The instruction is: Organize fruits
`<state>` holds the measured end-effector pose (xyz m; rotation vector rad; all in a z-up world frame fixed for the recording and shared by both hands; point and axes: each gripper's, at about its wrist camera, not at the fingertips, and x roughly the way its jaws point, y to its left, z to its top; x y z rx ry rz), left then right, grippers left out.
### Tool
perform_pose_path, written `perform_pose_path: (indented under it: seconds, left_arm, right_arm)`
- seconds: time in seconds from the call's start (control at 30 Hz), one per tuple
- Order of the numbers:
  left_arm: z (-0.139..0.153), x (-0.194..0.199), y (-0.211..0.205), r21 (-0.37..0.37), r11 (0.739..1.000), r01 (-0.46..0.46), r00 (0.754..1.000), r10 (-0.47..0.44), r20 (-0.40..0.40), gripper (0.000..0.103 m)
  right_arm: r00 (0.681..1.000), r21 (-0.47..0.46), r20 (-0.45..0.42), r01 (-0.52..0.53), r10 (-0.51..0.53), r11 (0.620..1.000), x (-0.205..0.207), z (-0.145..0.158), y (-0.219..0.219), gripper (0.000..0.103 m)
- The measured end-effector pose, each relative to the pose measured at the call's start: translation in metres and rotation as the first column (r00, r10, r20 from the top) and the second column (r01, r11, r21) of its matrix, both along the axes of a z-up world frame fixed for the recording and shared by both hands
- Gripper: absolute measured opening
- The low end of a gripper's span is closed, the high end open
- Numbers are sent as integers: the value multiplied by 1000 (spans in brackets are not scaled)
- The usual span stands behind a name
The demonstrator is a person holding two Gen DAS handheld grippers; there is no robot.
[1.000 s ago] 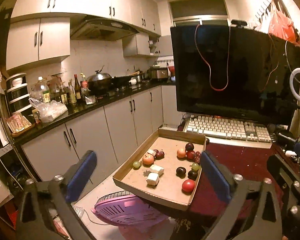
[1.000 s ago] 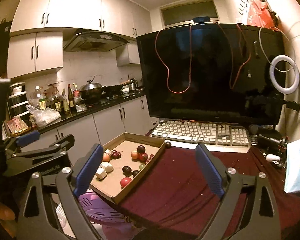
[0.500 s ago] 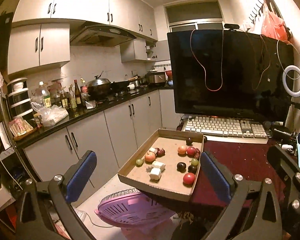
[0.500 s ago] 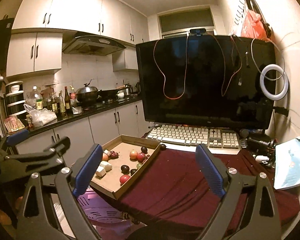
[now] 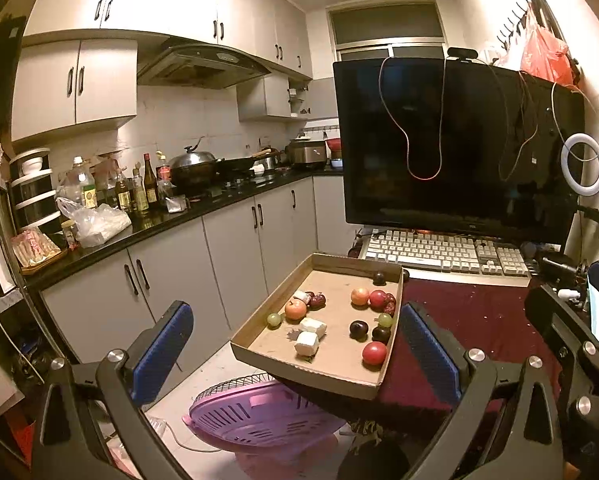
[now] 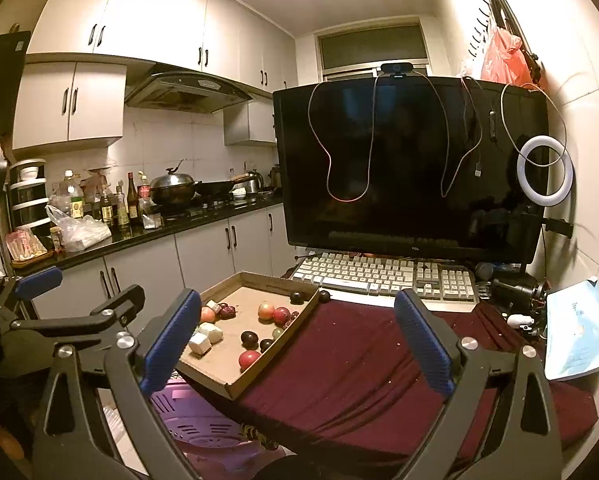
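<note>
Cardboard tray (image 5: 259, 328) held fruit; both the left gripper (image 5: 295, 344) and right gripper (image 6: 297, 340) were spread wide, empty. Probably best to reach slowly for the red fruit (image 5: 374, 353) at 5 o'clock.

Red, orange, dark and green fruits (image 5: 351, 317) scattered loose in shallow cardboard tray (image 5: 276, 307).

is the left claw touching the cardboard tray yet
Apart. The left wrist view shows the left claw open and held back, its blue pads well short of the cardboard tray and the fruit on it.
</note>
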<state>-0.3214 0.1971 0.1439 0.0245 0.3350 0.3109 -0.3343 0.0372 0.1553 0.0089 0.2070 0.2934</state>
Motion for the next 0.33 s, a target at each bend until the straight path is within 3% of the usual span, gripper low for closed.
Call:
perform_pose_path:
  seconds: [0.17,0.33]
  left_arm:
    - [0,-1,5,-11,1000,4,1000,-4,1,103]
    - [1,-1,8,-12,1000,-4,999,4,50,103]
  right_arm:
    - [1000,-17,20,-2,2,1000,-1,0,5,97]
    - [1000,-9,12,-10,10,1000,1,-1,6,97]
